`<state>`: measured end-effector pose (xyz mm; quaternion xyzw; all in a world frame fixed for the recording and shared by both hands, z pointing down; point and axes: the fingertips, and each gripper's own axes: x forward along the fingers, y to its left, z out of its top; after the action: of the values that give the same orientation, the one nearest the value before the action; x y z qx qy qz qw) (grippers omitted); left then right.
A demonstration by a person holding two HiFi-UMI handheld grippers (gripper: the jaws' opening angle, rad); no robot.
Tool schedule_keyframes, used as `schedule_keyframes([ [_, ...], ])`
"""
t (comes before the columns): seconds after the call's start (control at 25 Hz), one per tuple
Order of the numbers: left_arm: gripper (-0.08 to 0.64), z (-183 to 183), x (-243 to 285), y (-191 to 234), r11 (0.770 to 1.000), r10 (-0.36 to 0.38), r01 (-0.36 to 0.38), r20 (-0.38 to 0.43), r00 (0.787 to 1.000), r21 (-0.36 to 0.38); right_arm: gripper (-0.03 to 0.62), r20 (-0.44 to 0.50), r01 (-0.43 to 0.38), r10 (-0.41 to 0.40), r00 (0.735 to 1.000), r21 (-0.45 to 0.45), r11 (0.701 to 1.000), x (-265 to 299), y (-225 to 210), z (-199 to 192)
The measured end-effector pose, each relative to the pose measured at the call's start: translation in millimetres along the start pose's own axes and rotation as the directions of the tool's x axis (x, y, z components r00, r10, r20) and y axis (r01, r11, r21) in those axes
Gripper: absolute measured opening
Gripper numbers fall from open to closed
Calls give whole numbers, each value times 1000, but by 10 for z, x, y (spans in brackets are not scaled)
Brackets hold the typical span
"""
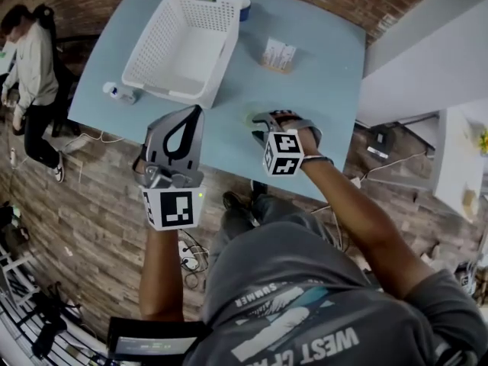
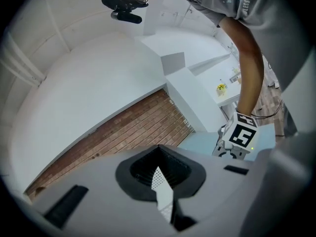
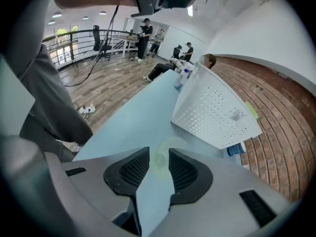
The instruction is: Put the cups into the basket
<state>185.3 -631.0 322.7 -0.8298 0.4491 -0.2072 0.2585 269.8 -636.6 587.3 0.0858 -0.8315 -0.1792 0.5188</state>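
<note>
Step in hand, as we judged it: the reach for a cup, with the pick-up not yet made.

- The right tool (image 3: 158,152) pointed steeply down at the near right part of the worktop (image 1: 320,90). Its jaws stood wide apart.
- One clear, pale cup (image 1: 250,117) lay on its side on the worktop, right at the tips of those jaws. In the right gripper view it sat in the gap between the pads and ran on beyond them. Neither pad pressed on it, so nothing was gripped.
- The left tool (image 1: 197,114) hung over the near edge, left of the right one. Its jaws were together with nothing between them, and it pointed toward the basket (image 1: 169,88).
- The basket, white and perforated, stood at the far left of the worktop, well apart from the cup. No cup showed inside it in the head view.
- A small bottle (image 1: 118,91) lay just left of the basket, and a packet (image 1: 279,54) lay to its right.
- We saw no other cups.

What the next move calls for, as we judged it:

- Bring the right tool a little further down so the pads straddle the cup's wall.
- Close gently, since a thin clear cup lying on its side could roll or buckle.
- Lift it and carry it far and left over the basket rim before letting go.
</note>
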Motion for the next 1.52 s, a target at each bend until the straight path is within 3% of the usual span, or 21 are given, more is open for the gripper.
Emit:
schedule_keyframes([
  [0.2,0,-59,120,121,999,45,-44,-24,999,4,101,-78,-78,72,994,-87,993,175,3,-96],
  [0.32,0,-76,168,139,998,59,-58,-34,998,8,49,-83,-120,111,990,-119,986,216,38,-126],
  [0.52,0,-102,204,198,997,75,-75,-38,996,11,31,-67,-156,149,987,-115,981,135,7,-96],
  [0.8,0,-162,220,446,994,107,-107,-27,994,6,31,-5,-13,13,1000,-80,997,-440,-751,152],
  [1.04,0,-224,278,728,991,135,-135,-15,991,4,31,61,136,-132,989,-62,989,-910,-1505,546],
  [1.52,0,-513,357,1232,990,140,-141,12,990,13,31,136,210,-197,971,-90,974,-876,-2384,1426],
])
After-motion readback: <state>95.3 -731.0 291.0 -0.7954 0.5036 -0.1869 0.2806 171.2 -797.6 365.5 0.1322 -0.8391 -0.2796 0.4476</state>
